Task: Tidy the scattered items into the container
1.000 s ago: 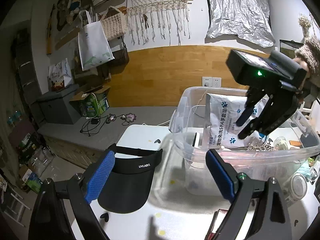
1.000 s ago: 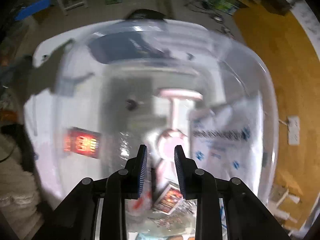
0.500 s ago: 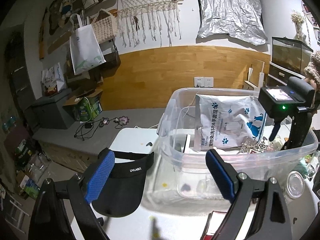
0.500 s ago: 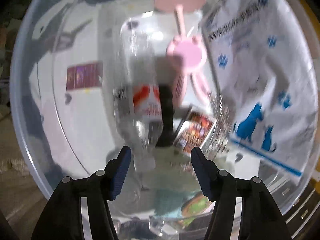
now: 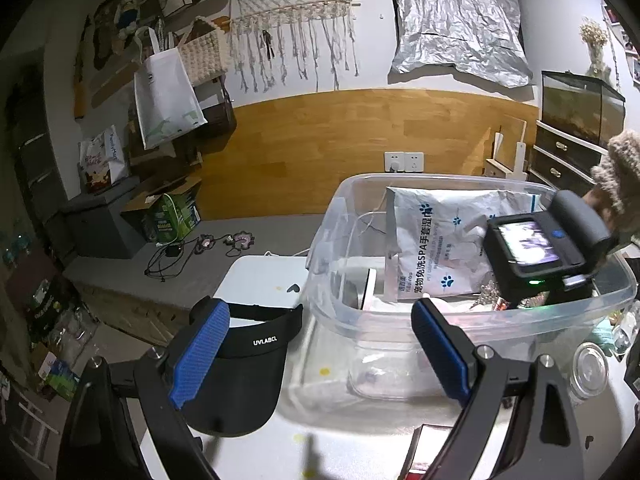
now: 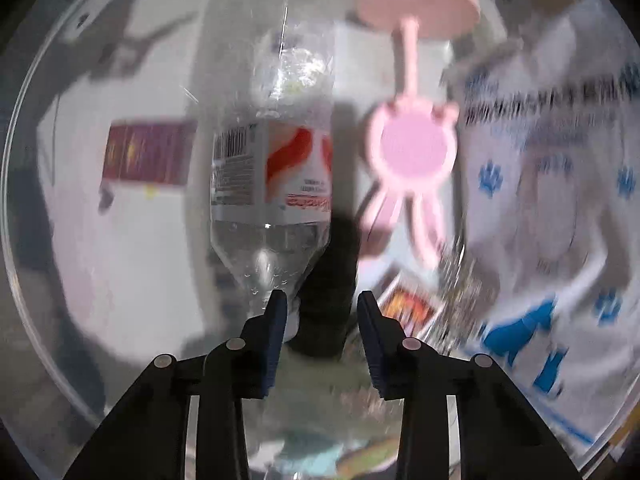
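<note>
A clear plastic bin [image 5: 472, 316] stands on the white table. Inside it lie a clear water bottle [image 6: 272, 168] with a red and white label, a pink stand [image 6: 412, 148], a white wipes pack [image 6: 540, 184] with blue paw prints, and a small printed packet [image 6: 408, 308]. My right gripper [image 6: 322, 298] points down into the bin. Its jaws are closing with only a dark patch between them, and the bottle's cap sits just outside the left finger. My left gripper [image 5: 316, 308] hovers open in front of the bin, above a black visor [image 5: 248, 364].
A red booklet [image 6: 146, 158] shows through the bin wall, lying on the table outside. Glass jars [image 5: 588, 368] stand right of the bin. The table's left edge drops to a floor with cables and boxes. A person's knitted sleeve [image 5: 616, 168] is at far right.
My right gripper has sunk deep into the bin. Its jaws spread wide, leaving the bottle lying on the bottom, then narrowed again. The left gripper has barely moved.
</note>
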Motion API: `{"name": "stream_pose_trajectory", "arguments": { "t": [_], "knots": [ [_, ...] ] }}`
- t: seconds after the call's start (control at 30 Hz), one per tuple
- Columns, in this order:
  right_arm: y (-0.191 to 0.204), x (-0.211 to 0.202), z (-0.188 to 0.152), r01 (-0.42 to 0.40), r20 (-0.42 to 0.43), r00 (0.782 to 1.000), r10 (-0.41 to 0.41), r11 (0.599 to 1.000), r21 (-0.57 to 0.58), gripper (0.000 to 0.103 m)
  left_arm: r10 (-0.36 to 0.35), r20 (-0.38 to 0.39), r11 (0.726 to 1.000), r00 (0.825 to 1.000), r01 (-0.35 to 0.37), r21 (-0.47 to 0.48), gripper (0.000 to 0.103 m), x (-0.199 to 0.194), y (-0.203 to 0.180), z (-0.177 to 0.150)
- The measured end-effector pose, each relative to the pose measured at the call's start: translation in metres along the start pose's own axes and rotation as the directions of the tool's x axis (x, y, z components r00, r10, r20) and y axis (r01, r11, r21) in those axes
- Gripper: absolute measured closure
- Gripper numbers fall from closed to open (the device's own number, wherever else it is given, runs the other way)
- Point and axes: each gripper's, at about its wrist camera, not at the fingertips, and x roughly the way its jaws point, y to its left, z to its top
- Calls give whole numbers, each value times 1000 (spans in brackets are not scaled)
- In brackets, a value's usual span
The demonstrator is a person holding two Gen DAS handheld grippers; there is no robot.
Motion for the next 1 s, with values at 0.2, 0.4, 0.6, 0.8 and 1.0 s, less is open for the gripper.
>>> {"name": "stream_pose_trajectory", "arguments": {
  "t": [0.2, 0.4, 0.6, 0.8, 1.0],
  "knots": [
    [0, -7, 27, -5, 38, 999, 5, 1000, -11, 68, -8, 0, 1000, 1000, 8, 5, 10, -1, -2, 0],
    [-13, -27, 16, 43, 122, 991, -54, 995, 92, 67, -20, 0, 1000, 1000, 20, 8, 10, -1, -4, -1],
    [-25, -75, -8, 135, 297, 926, -234, 938, 319, 7, -41, 0, 999, 999, 41, 20, 0, -5, -14, 1],
    [-26, -114, -42, 159, 348, 854, -386, 832, 532, 6, -85, -1, 996, 996, 85, 25, 0, -12, -27, 5],
    [1, -145, -83, 140, 378, 769, -515, 713, 687, 6, -113, 3, 993, 994, 113, 27, 0, -24, -37, 13]
  ]
}}
